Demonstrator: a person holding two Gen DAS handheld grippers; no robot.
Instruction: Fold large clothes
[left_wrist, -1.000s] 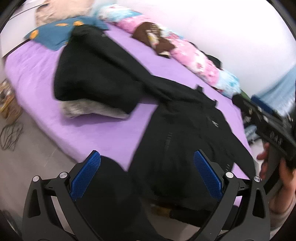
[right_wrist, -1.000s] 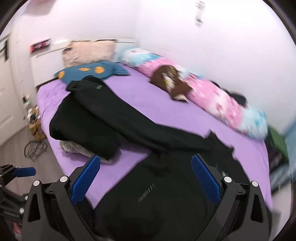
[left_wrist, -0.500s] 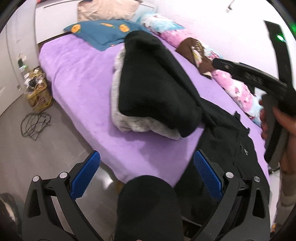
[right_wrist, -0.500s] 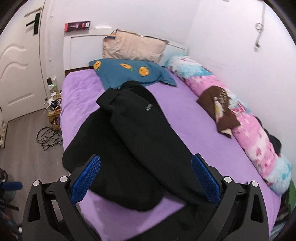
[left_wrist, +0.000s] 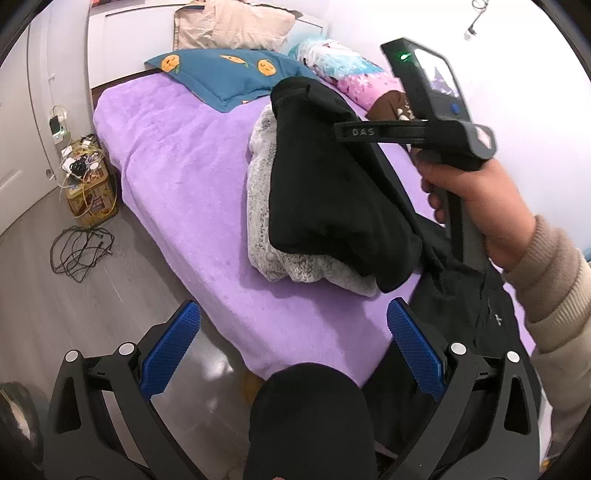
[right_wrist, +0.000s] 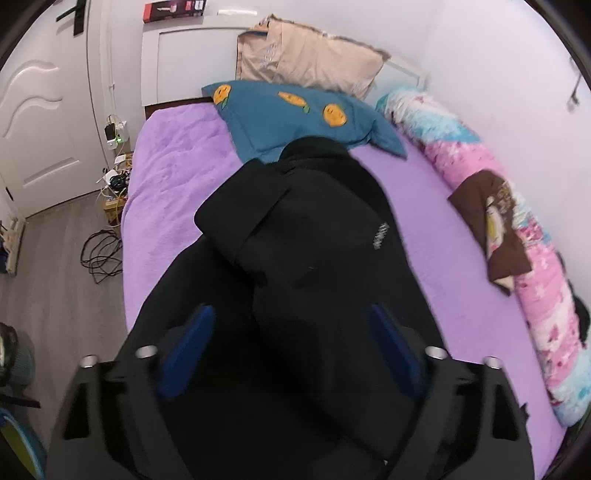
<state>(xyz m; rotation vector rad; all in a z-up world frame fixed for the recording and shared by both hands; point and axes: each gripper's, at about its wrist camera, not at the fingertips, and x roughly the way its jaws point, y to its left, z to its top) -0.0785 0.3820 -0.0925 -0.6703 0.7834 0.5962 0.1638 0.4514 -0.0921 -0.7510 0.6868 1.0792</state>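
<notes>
Left tongs (left_wrist: 291, 345) released, blue pads (left_wrist: 168, 345) spread wide, nothing between them – hanging over the bed edge and the grey floor (left_wrist: 74, 314). Right tongs (right_wrist: 291, 343) also spread apart, blurred, low over the black jacket (right_wrist: 314, 258), gripping nothing visible.

Left to right in the left wrist view: tangle of cables (left_wrist: 79, 251) on the floor, a yellow box (left_wrist: 90, 192) with chargers beside the bed, purple bed cover (left_wrist: 184, 177), blue pillow (left_wrist: 229, 75) with orange faces at the head, beige pillow (left_wrist: 232, 26) behind it. Mid-bed, a grey fleecy garment (left_wrist: 266, 221) lies under a folded black garment (left_wrist: 325, 184). The black jacket (left_wrist: 461, 295) is spread at the near right of the bed, a sleeve running up over the pile. The right hand (left_wrist: 480, 206) holds the right device handle above it.

Right wrist view: white door (right_wrist: 40, 122) far left, pink-and-blue rolled blanket (right_wrist: 498, 229) along the wall with a brown cloth (right_wrist: 487, 229) on it.
</notes>
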